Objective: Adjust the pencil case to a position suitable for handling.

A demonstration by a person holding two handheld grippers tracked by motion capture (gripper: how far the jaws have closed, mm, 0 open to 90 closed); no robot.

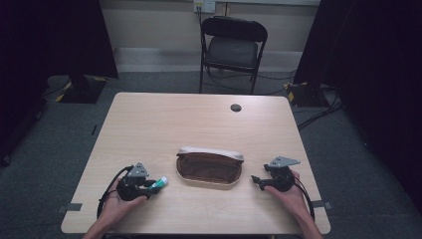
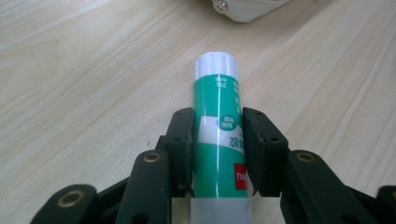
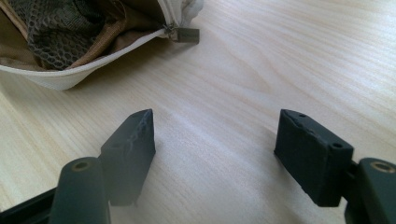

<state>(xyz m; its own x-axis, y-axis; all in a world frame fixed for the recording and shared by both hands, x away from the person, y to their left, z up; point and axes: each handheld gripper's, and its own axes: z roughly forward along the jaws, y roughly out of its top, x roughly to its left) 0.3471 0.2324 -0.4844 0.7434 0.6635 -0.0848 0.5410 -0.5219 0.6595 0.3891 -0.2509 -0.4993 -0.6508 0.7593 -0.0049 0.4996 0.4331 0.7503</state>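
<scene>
A green and white glue stick lies on the wooden table, and my left gripper is shut on its green body, pads pressing both sides. From above, the glue stick pokes out of the left gripper toward an unzipped beige pencil case at the table's middle front. The case's brown mesh lining and zip pull show in the right gripper view. My right gripper rests open on the table just right of the case, nothing between its jaws; from above the right gripper points left.
A black folding chair stands beyond the table's far edge. A round cable hole sits near the far side of the table. Dark curtains and floor cables flank the table.
</scene>
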